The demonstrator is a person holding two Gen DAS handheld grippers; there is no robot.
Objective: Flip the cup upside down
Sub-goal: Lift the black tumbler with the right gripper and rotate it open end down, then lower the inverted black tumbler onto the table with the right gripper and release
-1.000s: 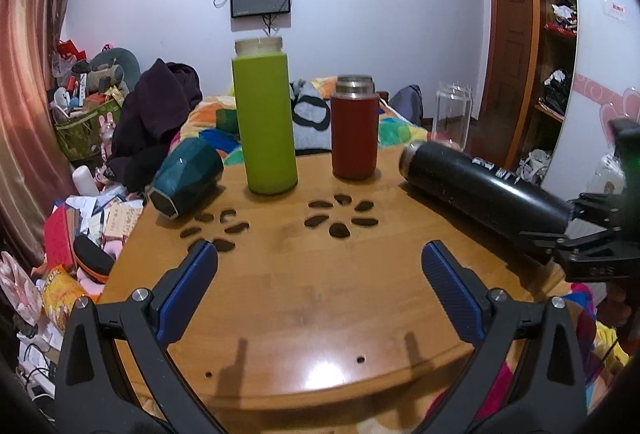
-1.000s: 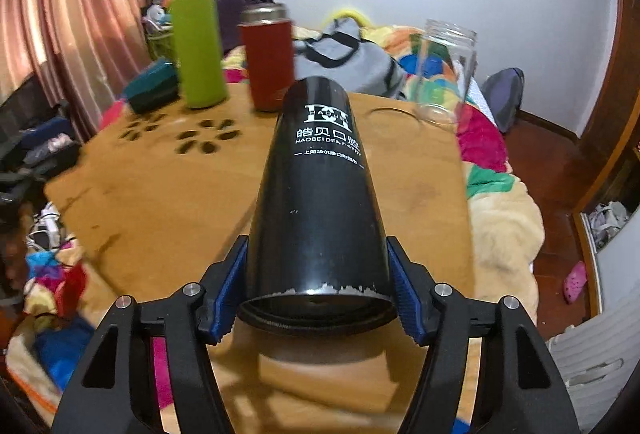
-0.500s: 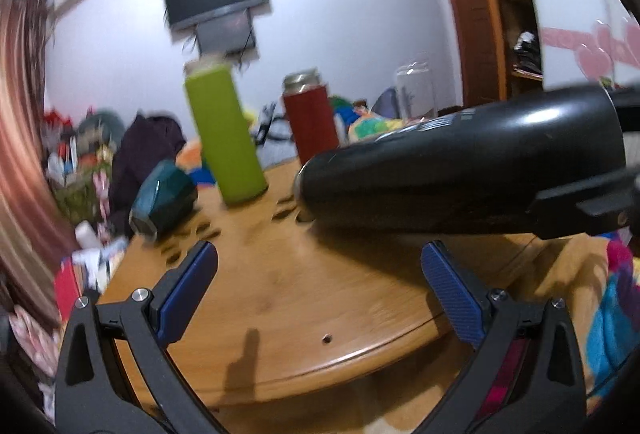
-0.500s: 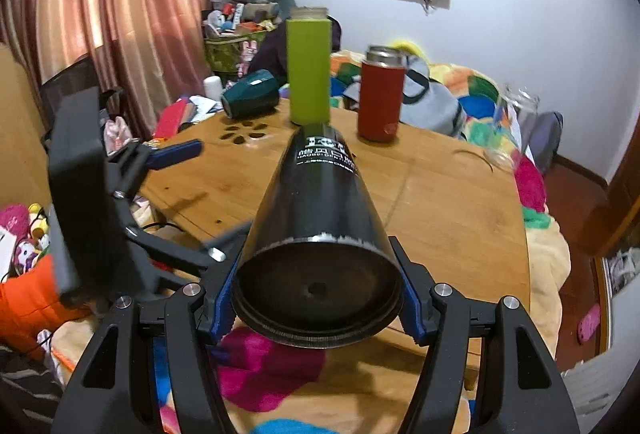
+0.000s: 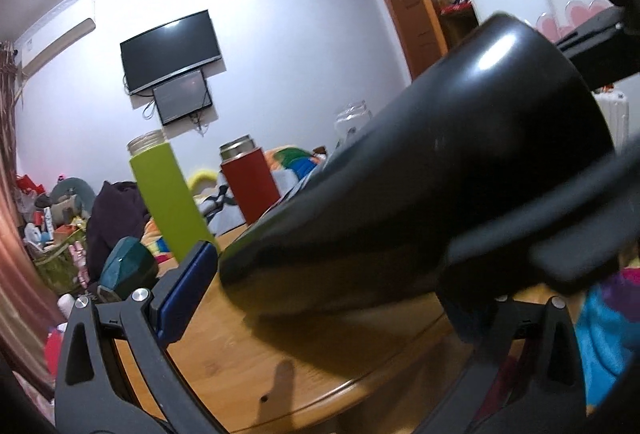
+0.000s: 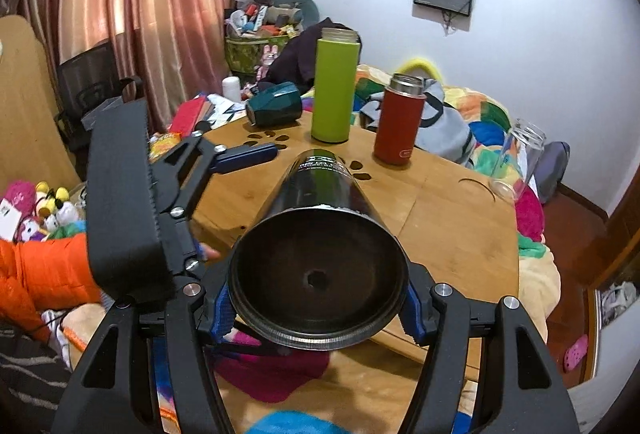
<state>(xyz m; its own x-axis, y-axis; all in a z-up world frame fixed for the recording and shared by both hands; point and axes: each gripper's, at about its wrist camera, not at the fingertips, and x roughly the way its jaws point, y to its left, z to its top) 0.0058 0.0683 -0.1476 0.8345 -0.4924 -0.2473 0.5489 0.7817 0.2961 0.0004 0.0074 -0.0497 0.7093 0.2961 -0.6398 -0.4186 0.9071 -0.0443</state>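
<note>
My right gripper [image 6: 316, 310] is shut on the base end of a tall black cup [image 6: 320, 234], held lying level above the near part of the round wooden table [image 6: 452, 234], its far end pointing away. In the left wrist view the black cup [image 5: 420, 194] fills the right half and lies between the left gripper's fingers. My left gripper [image 5: 332, 286] is open around the cup; its right finger is hidden behind the cup. The left gripper also shows in the right wrist view [image 6: 244, 156], beside the cup's left.
On the table stand a green bottle [image 6: 334, 90], a red flask [image 6: 398, 118] and a clear glass [image 6: 520, 158] at the right edge. A dark teal cup [image 6: 276, 108] lies on its side at the far left. Cluttered bed and floor lie around.
The right gripper has lifted the black cup off the table and drawn it back. The left gripper has moved right and up close, so the cup now lies between its fingers.
</note>
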